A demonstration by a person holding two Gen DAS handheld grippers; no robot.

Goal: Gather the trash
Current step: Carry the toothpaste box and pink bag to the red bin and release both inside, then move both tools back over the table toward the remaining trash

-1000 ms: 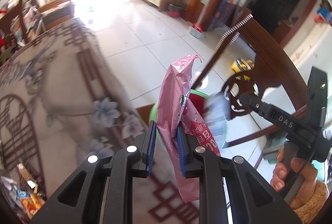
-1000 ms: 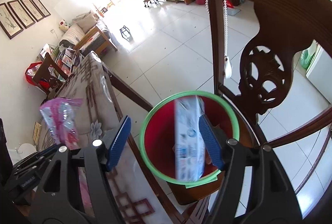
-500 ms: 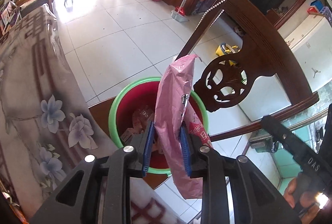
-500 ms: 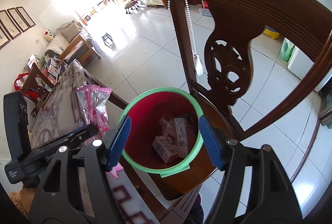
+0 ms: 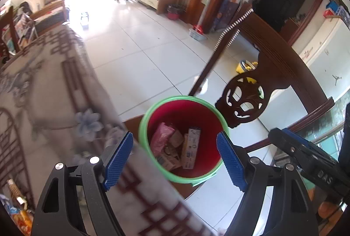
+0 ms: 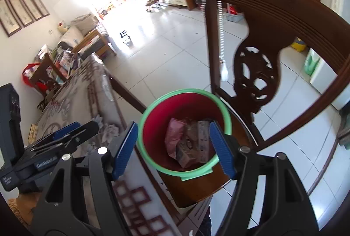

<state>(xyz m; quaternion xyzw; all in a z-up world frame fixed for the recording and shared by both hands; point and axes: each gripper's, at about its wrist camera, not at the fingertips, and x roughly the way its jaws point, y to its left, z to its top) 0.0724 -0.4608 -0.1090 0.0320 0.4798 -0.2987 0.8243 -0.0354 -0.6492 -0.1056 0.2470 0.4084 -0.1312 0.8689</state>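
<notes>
A red bin with a green rim (image 5: 143, 126) (image 6: 227, 117) stands on a wooden chair seat beside the table. Inside lie a pink wrapper (image 5: 160, 139) (image 6: 174, 134), a white carton (image 5: 191, 150) and brown boxes (image 6: 188, 154). My left gripper (image 5: 175, 158) hovers over the bin, its jaws opening with nothing between them. My right gripper (image 6: 174, 147) also hangs above the bin, open and empty. The left gripper's body (image 6: 50, 148) shows at the left of the right wrist view, and the right gripper's body (image 5: 310, 161) shows at the right of the left wrist view.
The carved wooden chair back (image 5: 273, 74) (image 6: 273, 34) rises behind the bin, with a beaded cord (image 6: 221, 34) hanging from it. The table with a patterned cloth (image 5: 48, 91) (image 6: 87, 91) lies to the left. Snack wrappers (image 5: 15, 209) sit at its near left corner. White tiled floor stretches beyond.
The left gripper's jaws have opened and the pink wrapper has dropped into the bin. The white carton, caught falling a second ago, now lies in the bin. The right gripper stayed open.
</notes>
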